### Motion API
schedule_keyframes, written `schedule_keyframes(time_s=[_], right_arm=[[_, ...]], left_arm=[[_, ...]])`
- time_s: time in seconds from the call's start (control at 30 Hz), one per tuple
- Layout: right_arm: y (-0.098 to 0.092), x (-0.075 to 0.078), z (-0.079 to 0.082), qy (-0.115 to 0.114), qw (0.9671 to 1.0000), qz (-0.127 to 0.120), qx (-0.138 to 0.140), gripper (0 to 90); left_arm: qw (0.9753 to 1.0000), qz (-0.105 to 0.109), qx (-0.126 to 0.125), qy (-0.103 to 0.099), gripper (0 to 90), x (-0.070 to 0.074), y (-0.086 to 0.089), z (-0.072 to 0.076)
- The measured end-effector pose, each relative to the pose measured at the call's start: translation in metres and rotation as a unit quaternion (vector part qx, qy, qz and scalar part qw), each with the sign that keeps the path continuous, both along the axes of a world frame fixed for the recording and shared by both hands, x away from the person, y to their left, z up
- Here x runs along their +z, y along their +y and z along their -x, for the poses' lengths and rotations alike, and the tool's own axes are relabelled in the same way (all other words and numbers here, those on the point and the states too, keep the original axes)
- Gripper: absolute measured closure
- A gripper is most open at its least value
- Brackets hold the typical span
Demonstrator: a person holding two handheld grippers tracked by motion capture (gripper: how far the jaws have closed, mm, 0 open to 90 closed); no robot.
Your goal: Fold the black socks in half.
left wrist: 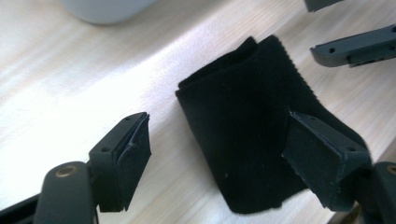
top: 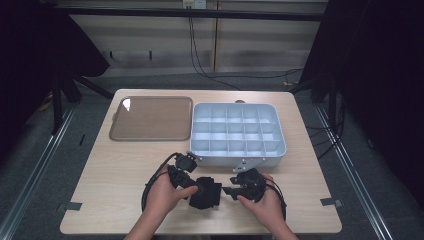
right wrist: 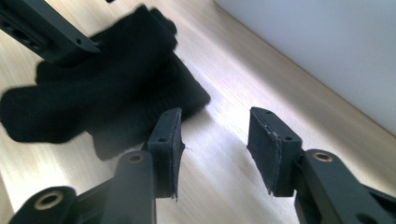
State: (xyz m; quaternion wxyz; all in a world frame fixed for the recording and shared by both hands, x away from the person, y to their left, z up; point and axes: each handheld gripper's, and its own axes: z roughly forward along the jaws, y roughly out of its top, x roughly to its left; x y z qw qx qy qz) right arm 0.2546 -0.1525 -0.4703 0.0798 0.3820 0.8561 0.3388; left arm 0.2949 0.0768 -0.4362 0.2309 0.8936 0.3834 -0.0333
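Your folded black cloth (top: 205, 192) lies flat on the pale wooden table (top: 115, 175), near the front edge and between your two hands, just in front of the grey plastic compartment box (top: 237, 134). Your left gripper (top: 192, 186) sits at the cloth's left side with its jaws spread wide; in the left gripper view the cloth (left wrist: 247, 126) fills the gap between them, one jaw standing on bare wood to the side, the other over the far edge of the fabric, and neither is pressed onto it. Your right gripper (top: 229, 190) lies just to the right of the cloth, its jaws also apart with nothing between them; in the right gripper view they frame bare table, the cloth (right wrist: 107, 102) lies just beyond its left jaw, and the box wall (right wrist: 322, 51) rises to the right. The cloth looks doubled over, with a layered edge showing at its top. A flat brown square tray (top: 150, 119) lies on the table left of the box, touching or nearly touching it.
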Motion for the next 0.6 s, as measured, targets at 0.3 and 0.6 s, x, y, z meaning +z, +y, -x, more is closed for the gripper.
schedule_keyframes(time_s=[0.3,0.6], right_arm=[[0.007,0.014,-0.003,0.0,0.9998,-0.016,-0.008,38.4],[0.027,0.019,-0.008,-0.001,0.9994,-0.034,-0.003,29.5]], left_arm=[[0.9992,-0.005,0.031,-0.025,22.0,-0.003,0.039,-0.004],[0.9988,-0.01,0.035,-0.033,22.0,-0.009,0.046,-0.001]])
